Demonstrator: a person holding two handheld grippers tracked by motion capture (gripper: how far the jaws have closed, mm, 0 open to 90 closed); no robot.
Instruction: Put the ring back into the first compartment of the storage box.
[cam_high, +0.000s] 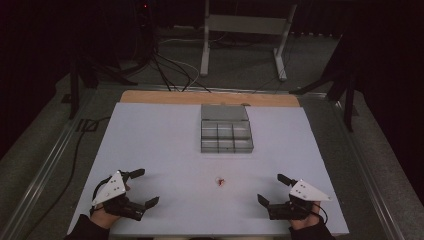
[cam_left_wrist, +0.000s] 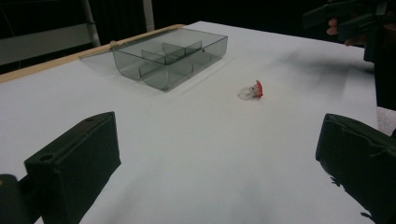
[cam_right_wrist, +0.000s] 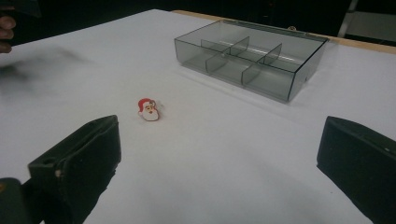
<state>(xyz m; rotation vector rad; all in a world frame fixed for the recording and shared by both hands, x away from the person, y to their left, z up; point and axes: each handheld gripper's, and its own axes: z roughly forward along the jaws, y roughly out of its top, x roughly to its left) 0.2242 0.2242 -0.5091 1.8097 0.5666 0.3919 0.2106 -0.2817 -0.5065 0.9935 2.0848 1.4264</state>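
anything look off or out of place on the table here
Only mildly: a small Santa-face charm lies loose on the white table, apart from the grey compartment box, whose compartments look empty. The box sits square and intact. Both the left gripper and right gripper are open, holding nothing.

You are looking at a bench (cam_right_wrist: 93, 56) with a matt, smooth white top and a bare wood strip (cam_high: 210, 97) along its far edge. Beyond your jaws, the compartment box (cam_right_wrist: 252, 58) is showing as smoky, glossy see-through plastic. Between the jaws and the box, the Santa charm (cam_right_wrist: 149, 110) is looking like smooth, rubbery plastic. The jaws themselves are appearing matt black.
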